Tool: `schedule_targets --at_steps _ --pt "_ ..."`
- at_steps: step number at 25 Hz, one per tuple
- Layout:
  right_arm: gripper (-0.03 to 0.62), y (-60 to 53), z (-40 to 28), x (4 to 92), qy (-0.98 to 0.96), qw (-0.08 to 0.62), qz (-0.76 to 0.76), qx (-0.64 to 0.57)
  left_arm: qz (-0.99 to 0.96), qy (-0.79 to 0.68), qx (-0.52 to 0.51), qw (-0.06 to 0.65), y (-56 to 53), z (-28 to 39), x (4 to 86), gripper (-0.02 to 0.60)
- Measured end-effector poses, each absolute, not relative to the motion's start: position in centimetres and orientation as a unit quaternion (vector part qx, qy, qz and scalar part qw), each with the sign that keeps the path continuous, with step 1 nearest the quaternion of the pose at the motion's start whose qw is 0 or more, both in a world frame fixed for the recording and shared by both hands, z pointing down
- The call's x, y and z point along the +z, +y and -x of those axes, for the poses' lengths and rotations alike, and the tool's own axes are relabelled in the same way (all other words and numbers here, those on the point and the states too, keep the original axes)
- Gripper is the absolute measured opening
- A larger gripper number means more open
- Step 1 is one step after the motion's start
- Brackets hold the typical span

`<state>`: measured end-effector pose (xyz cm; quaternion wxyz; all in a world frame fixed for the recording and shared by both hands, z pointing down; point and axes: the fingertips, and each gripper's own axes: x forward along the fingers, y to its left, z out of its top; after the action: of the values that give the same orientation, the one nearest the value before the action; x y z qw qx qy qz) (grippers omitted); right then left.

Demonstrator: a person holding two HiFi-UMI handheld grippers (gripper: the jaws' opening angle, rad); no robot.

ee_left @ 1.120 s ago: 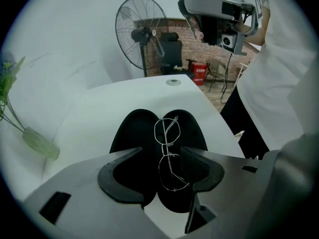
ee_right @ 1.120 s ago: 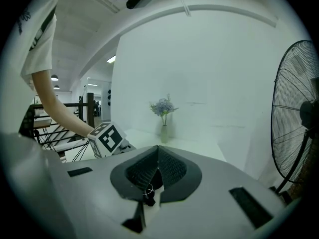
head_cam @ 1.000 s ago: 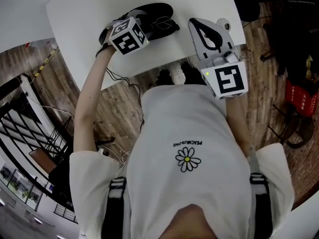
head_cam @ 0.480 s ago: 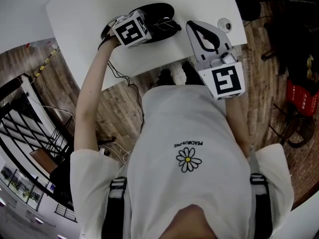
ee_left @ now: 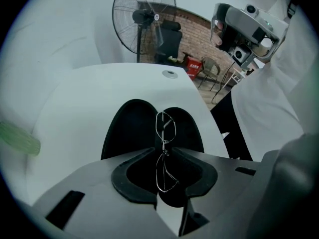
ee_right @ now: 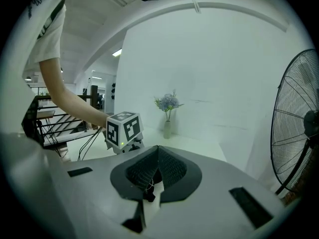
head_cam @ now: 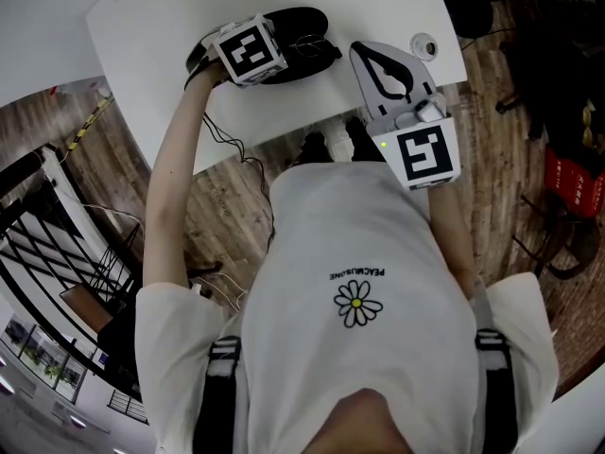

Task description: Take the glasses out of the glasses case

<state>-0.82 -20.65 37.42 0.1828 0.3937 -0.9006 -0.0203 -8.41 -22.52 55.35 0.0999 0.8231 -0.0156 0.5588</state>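
A black glasses case (head_cam: 295,21) lies open on the white table (head_cam: 170,8). Thin wire-framed glasses (head_cam: 310,43) rest in it. My left gripper (head_cam: 284,50) points steeply down over the case. In the left gripper view the glasses (ee_left: 165,126) run between the jaws at their bridge, one lens beyond the fingertips, above the case (ee_left: 130,128). The left gripper (ee_left: 163,152) is closing, with a small gap still showing beside the wire. My right gripper (head_cam: 354,47) hangs shut and empty to the case's right, near the table's front edge; its pads meet in its own view (ee_right: 158,151).
A small round object (head_cam: 423,43) sits on the table's right end. A standing fan (ee_left: 144,19) and chairs are beyond the table. A vase of flowers (ee_right: 168,116) stands on the table behind the left gripper's marker cube (ee_right: 123,128). Cables hang below the table's front edge.
The left gripper's marker cube has tipped and shifted slightly further over the case. The right gripper has drifted a little to the left. The case has not moved.
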Motion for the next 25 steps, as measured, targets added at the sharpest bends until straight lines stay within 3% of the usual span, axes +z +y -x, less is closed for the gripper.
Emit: schedule_targets --at_steps 3,5,25 --pt "0.009 -20.7 0.8 37.3 -0.9 0.177 -0.398 -0.022 -0.818 -0.016 0.573 0.055 -22.3 8.8 54.9 0.043" --pt "0.009 -20.7 0.7 37.3 -0.9 0.176 -0.399 -0.023 -0.813 -0.015 0.58 0.045 -22.1 9.0 54.6 0.028" --pt "0.009 -19.8 0.6 36.8 -0.902 0.184 -0.387 -0.048 -0.819 -0.05 0.57 0.038 -22.7 8.5 52.9 0.023"
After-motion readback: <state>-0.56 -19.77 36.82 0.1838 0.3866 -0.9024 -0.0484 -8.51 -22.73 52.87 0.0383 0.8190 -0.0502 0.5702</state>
